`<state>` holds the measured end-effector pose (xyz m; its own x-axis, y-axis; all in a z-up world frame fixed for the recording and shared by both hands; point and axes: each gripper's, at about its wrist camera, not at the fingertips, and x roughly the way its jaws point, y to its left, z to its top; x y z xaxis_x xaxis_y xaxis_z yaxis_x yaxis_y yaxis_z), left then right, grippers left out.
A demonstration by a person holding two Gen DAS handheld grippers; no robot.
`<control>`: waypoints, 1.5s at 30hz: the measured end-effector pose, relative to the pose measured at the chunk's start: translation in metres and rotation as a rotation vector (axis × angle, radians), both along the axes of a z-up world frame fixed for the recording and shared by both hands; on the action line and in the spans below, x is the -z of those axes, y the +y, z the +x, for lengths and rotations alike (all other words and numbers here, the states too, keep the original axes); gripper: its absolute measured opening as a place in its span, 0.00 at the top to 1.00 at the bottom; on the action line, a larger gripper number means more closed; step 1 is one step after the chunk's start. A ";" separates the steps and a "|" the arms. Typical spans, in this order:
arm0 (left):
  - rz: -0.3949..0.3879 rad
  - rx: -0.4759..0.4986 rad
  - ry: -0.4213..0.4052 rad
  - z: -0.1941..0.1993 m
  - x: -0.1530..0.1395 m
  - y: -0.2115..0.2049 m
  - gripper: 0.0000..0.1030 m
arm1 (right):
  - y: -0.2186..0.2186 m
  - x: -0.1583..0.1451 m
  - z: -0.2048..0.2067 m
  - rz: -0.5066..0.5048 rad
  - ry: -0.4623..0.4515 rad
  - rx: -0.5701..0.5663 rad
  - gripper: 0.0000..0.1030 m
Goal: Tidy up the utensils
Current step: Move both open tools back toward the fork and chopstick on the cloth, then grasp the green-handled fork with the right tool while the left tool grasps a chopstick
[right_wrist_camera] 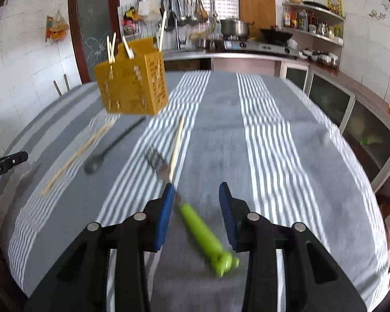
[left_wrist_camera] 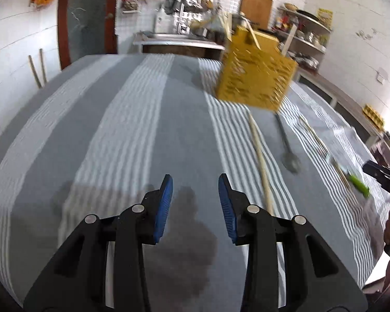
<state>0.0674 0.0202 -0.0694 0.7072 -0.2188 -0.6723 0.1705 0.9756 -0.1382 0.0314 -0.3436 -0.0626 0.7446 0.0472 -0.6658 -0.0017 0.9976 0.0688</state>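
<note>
1. Two grippers in view, both with jaws apart and nothing held. Right gripper (right_wrist_camera: 196, 215) hovers low over the fork (right_wrist_camera: 195, 215); its green handle lies between the blue fingers (right_wrist_camera: 166, 215), not touching either as far as the blur allows.
2. Risk: fork handle lies slanted across the jaw gap, nearer the left finger. Closing now would likely pinch it off-centre, so it could twist or slide out on the cloth.
3. Risk: loose chopstick (right_wrist_camera: 176, 148) lies just beside the fork's tines, seemingly touching its neck. A grab too far forward could catch both or flick the stick away.
4. Risk: yellow utensil basket (right_wrist_camera: 132, 88) is tall, light-looking, already holding several chopsticks. Dropping the fork in at an angle could knock it over.
5. Relative to the basket: black spoon (right_wrist_camera: 109, 150) and a chopstick pair (right_wrist_camera: 75, 156) lie on the striped tablecloth (right_wrist_camera: 273, 156) in front of it, well apart from the right gripper; fork is further toward the camera.
6. Left gripper (left_wrist_camera: 195, 205) hangs over bare cloth, fingers wide, well away from the basket (left_wrist_camera: 257, 78); nearest item is a chopstick (left_wrist_camera: 261, 161) just to its right.
7. Both views motion-blurred, so exact heights cannot be told.
</note>
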 end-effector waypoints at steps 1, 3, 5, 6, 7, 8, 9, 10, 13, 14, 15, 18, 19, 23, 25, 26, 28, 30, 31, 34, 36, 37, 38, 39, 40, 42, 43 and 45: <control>0.001 0.003 0.005 -0.004 0.004 -0.003 0.65 | 0.001 0.003 -0.002 -0.001 0.007 -0.002 0.65; 0.000 0.025 0.016 -0.008 0.007 -0.010 0.65 | 0.003 0.006 -0.005 -0.014 0.016 -0.011 0.65; 0.011 0.035 0.009 -0.010 0.007 -0.016 0.65 | 0.005 0.008 -0.005 -0.031 0.023 -0.014 0.65; 0.006 0.045 0.009 -0.011 0.007 -0.019 0.65 | 0.006 0.008 -0.006 -0.032 0.023 -0.012 0.65; 0.005 0.048 0.007 -0.012 0.006 -0.020 0.65 | 0.006 0.009 -0.006 -0.029 0.026 -0.009 0.65; 0.008 0.048 0.002 -0.013 0.006 -0.021 0.65 | 0.006 0.010 -0.006 -0.027 0.029 -0.008 0.65; 0.006 0.052 0.003 -0.014 0.006 -0.022 0.65 | 0.007 0.011 -0.005 -0.027 0.036 -0.010 0.65; 0.003 0.054 0.005 -0.013 0.005 -0.023 0.65 | 0.008 0.013 -0.005 -0.034 0.039 -0.010 0.65; 0.014 0.061 0.006 -0.013 0.006 -0.026 0.64 | 0.011 0.017 -0.001 -0.058 0.060 -0.022 0.65; 0.013 0.062 0.010 -0.012 0.007 -0.027 0.64 | 0.013 0.017 0.000 -0.067 0.063 -0.023 0.65; 0.009 0.063 0.014 -0.010 0.007 -0.028 0.64 | 0.015 0.018 0.002 -0.082 0.067 -0.024 0.65; 0.023 0.075 0.025 -0.004 0.009 -0.036 0.64 | 0.020 0.023 0.012 -0.133 0.092 -0.029 0.65; 0.031 0.078 0.031 -0.001 0.010 -0.039 0.64 | 0.023 0.025 0.017 -0.156 0.109 -0.036 0.65; 0.066 0.096 0.062 0.016 0.015 -0.051 0.64 | 0.031 0.026 0.036 -0.213 0.140 -0.062 0.65; 0.075 0.117 0.078 0.028 0.015 -0.060 0.64 | 0.035 0.025 0.048 -0.221 0.155 -0.075 0.65; 0.074 0.127 0.082 0.034 0.015 -0.065 0.64 | 0.036 0.025 0.054 -0.220 0.161 -0.080 0.65; 0.089 0.150 0.096 0.048 0.015 -0.075 0.64 | 0.039 0.026 0.065 -0.234 0.170 -0.076 0.65; 0.093 0.166 0.106 0.062 0.015 -0.085 0.64 | 0.036 0.027 0.074 -0.230 0.179 -0.055 0.65; 0.096 0.167 0.115 0.068 0.016 -0.087 0.64 | 0.034 0.027 0.078 -0.224 0.181 -0.040 0.66; 0.105 0.168 0.138 0.091 0.017 -0.097 0.64 | 0.017 0.027 0.097 -0.188 0.191 0.025 0.80; 0.110 0.175 0.153 0.106 0.017 -0.104 0.64 | 0.004 0.027 0.107 -0.118 0.200 0.045 0.84; 0.123 0.180 0.159 0.110 0.018 -0.108 0.64 | 0.000 0.027 0.111 -0.093 0.202 0.051 0.88; 0.132 0.180 0.166 0.118 0.019 -0.112 0.64 | -0.007 0.026 0.117 -0.057 0.205 0.058 0.90; 0.142 0.189 0.180 0.124 0.022 -0.116 0.64 | -0.009 0.027 0.121 -0.041 0.206 0.060 0.92; 0.152 0.195 0.193 0.130 0.024 -0.118 0.64 | -0.012 0.027 0.126 -0.024 0.210 0.060 0.93; 0.181 0.193 0.207 0.140 0.027 -0.124 0.64 | -0.014 0.031 0.135 -0.008 0.223 0.053 0.93; 0.199 0.198 0.208 0.143 0.028 -0.128 0.64 | -0.014 0.033 0.139 -0.003 0.232 0.048 0.93; 0.218 0.199 0.225 0.153 0.029 -0.135 0.64 | -0.014 0.033 0.146 -0.003 0.241 0.044 0.93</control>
